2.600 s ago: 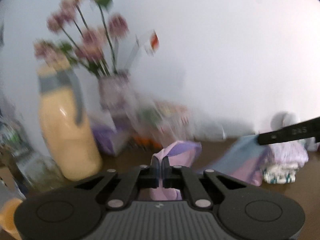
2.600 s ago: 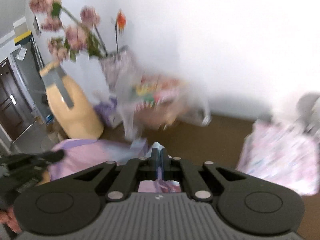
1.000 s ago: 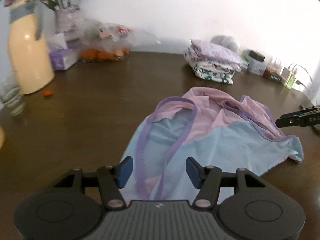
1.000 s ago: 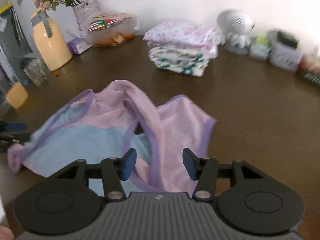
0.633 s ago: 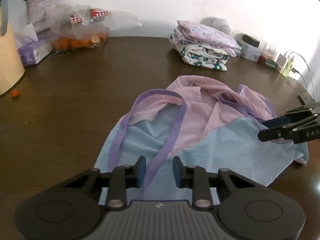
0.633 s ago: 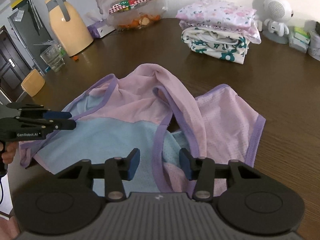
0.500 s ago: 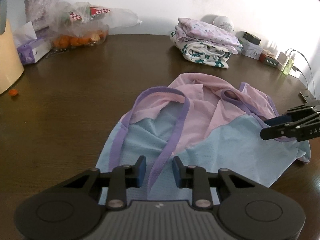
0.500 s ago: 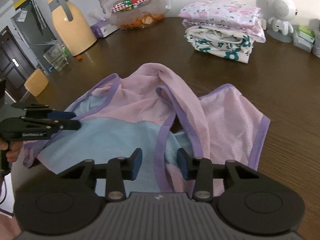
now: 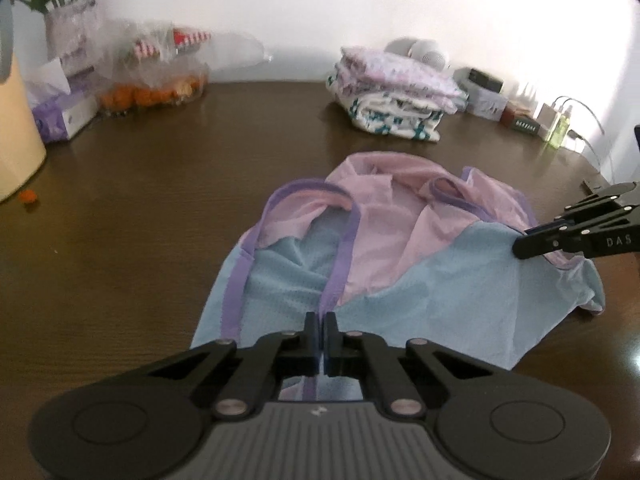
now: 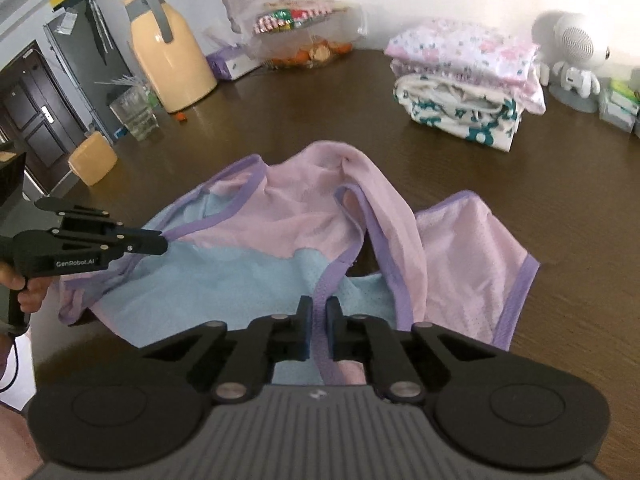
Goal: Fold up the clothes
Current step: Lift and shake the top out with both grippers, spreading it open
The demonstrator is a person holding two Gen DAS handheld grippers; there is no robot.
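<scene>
A pink and light-blue mesh garment [image 9: 440, 280] with purple trim lies spread and rumpled on the dark wooden table [image 9: 140, 240]. My left gripper [image 9: 323, 320] is closing its jaws on a purple trim strip at the near blue edge, with the pads pressing the fabric. My right gripper [image 10: 318, 308] is closing the same way on a purple band of the garment [image 10: 240, 280]. Each gripper also shows in the other's view, pinching an outer edge: the right gripper [image 9: 518, 246] at the right, the left gripper [image 10: 160, 242] at the left.
A stack of folded clothes [image 10: 468, 92] sits at the back of the table. A yellow jug [image 10: 168, 60], a glass [image 10: 134, 114], a bag of oranges [image 9: 152, 80] and a tissue box [image 9: 64, 112] line the back left. A white robot figure [image 10: 576, 60] and chargers [image 9: 556, 124] stand at the back right.
The garment went from hanging in shut grippers to lying on the table. Over the last second both grippers' jaws closed from wide apart onto purple trim.
</scene>
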